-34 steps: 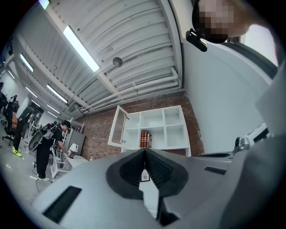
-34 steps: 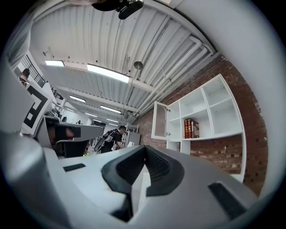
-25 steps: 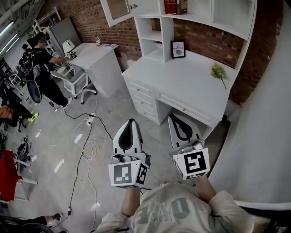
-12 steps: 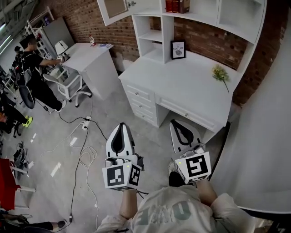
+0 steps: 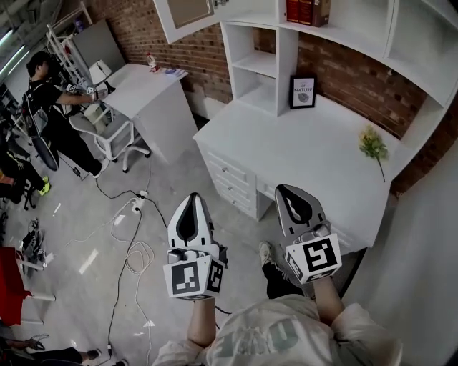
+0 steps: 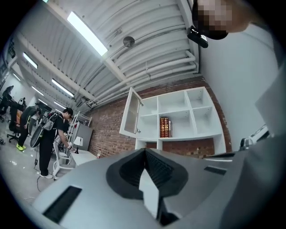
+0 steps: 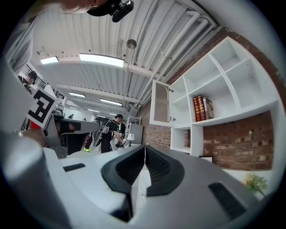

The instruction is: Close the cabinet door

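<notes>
Two grippers, left gripper (image 5: 192,199) and right gripper (image 5: 286,190), are hovering near the tabletop (image 5: 300,146), jaws pressed together, gripping nothing; cabinet door (image 5: 187,13) is standing open, far left.

Cabinet door (image 5: 187,14): white frame, inset panel, swung open at shelf unit's (image 5: 336,32) upper left.

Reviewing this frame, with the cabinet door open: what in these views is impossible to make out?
- Cabinet door: in the head view, the top edge cuts off all but its lower part.
- Books: the spine titles are too small to read in every view.
- Desk drawers: in both gripper views, largely hidden behind the bodies of the shut left claw and right claw.
</notes>
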